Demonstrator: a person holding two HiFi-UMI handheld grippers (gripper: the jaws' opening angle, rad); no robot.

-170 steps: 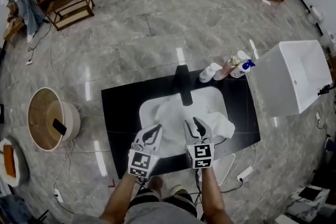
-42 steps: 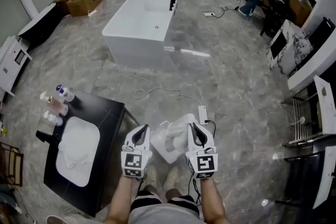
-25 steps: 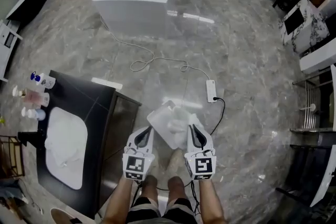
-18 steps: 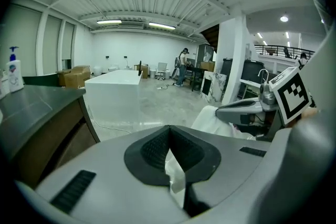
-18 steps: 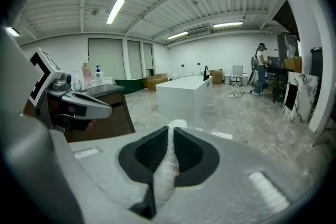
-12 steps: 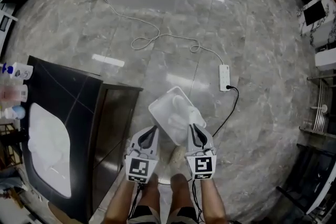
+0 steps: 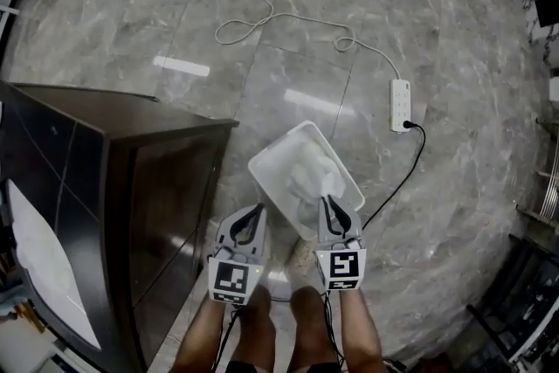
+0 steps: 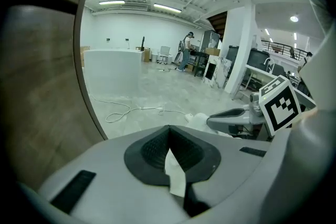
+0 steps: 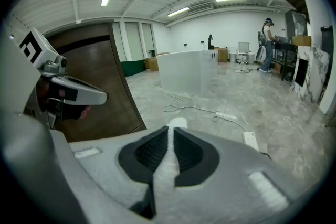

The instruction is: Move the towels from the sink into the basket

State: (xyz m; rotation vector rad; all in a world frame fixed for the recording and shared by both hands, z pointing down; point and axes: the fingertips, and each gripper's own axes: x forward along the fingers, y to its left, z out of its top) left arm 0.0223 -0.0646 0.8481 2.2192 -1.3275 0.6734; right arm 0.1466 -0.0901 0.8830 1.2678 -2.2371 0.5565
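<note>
Far left, the sink (image 7: 35,251) sits in the bench (image 7: 131,162). The left hand-held gripper (image 7: 254,211) is pressed together, with an unidentifiable white sliver at its tips. Over the basket (image 7: 266,163) on the floor, the towel (image 7: 313,175) hangs pinched in the right hand-held gripper (image 7: 331,203). This looks like the drop-off step, and the next move calls for spreading those jaws.

The left hand-held gripper (image 7: 255,210) and the right hand-held gripper (image 7: 328,202) share one build: a pale grey moulded shell that tapers forward into two jaws, each lined on its inner face with a black ribbed pad. At the rear of each sits a white cube printed with black square markers, the left one (image 7: 231,279) and the right one (image 7: 339,268). A thin dark cable (image 7: 229,321) trails back from behind each cube.
</note>
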